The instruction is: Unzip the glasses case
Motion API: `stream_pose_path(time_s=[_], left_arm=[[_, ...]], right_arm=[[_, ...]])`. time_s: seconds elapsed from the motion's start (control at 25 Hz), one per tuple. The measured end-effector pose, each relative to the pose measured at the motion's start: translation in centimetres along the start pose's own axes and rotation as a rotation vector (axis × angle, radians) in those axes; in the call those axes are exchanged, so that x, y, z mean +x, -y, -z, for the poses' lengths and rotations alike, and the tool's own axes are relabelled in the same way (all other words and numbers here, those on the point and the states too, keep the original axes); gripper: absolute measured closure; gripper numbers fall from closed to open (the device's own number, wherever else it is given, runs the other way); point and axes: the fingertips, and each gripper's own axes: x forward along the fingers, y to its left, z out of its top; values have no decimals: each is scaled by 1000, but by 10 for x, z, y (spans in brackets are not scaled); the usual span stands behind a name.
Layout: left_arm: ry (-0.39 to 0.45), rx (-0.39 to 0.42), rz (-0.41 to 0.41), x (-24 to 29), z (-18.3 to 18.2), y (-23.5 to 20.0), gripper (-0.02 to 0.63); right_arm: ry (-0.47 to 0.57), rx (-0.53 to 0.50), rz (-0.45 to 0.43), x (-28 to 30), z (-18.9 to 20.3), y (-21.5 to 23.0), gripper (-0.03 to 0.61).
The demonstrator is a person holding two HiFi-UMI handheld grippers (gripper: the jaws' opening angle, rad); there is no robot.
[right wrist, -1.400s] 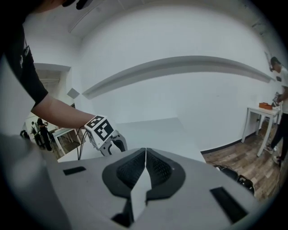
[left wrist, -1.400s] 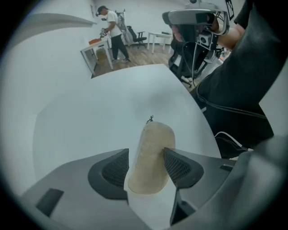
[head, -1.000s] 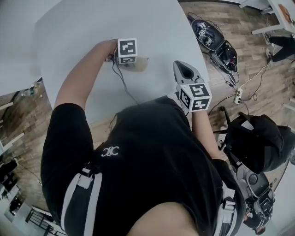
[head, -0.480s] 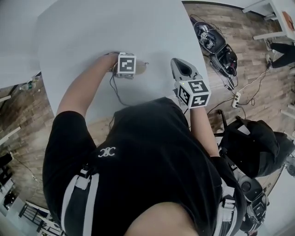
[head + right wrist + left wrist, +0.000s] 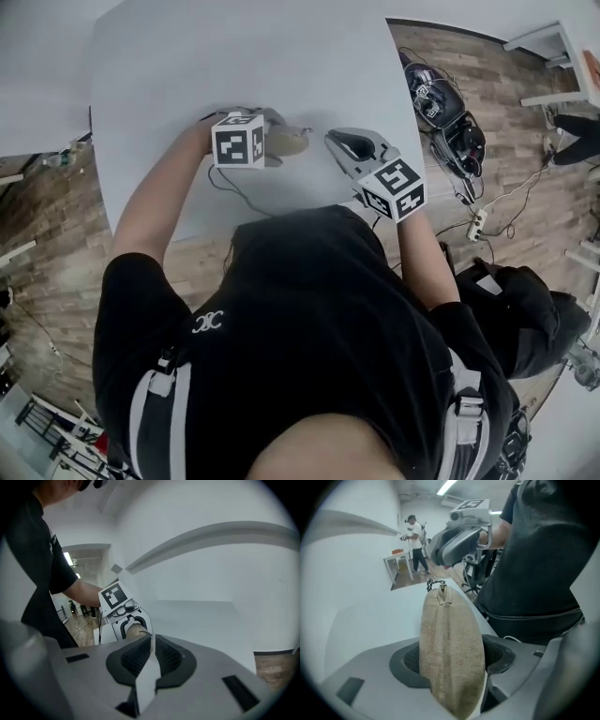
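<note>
A beige fabric glasses case point(image 5: 291, 141) is off the white table point(image 5: 187, 66), clamped in my left gripper point(image 5: 275, 137). In the left gripper view the case point(image 5: 450, 648) stands edge-on between the pads, its zip seam facing me, with a small metal zipper pull point(image 5: 439, 587) at the far end. My right gripper point(image 5: 332, 140) is just right of the case, its jaws shut with nothing between them. Its tip point(image 5: 440, 555) hangs a little beyond the pull. In the right gripper view the closed jaws point(image 5: 151, 651) point at the case point(image 5: 136, 630).
A black cable point(image 5: 234, 183) trails over the table toward the person's body. Right of the table's edge, the wooden floor holds black gear point(image 5: 441, 103), a power strip point(image 5: 476, 223) and a dark bag point(image 5: 525, 300). Another person point(image 5: 412, 541) stands far off.
My left gripper has lifted and tilted, bringing the case up off the table. My right gripper has swung left toward the case's zipper end, still shut.
</note>
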Motion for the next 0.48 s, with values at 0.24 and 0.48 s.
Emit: stream_pose_path(time_s=[0.24,0.48], left_arm=[[74,94,-119,-46,-31,21,310],[88,77,-191,-67,-26,39,310]], right_arm=[[81,4,-230,3,-43,-27,555],[158,106,-518,-8,-75,-60,483]])
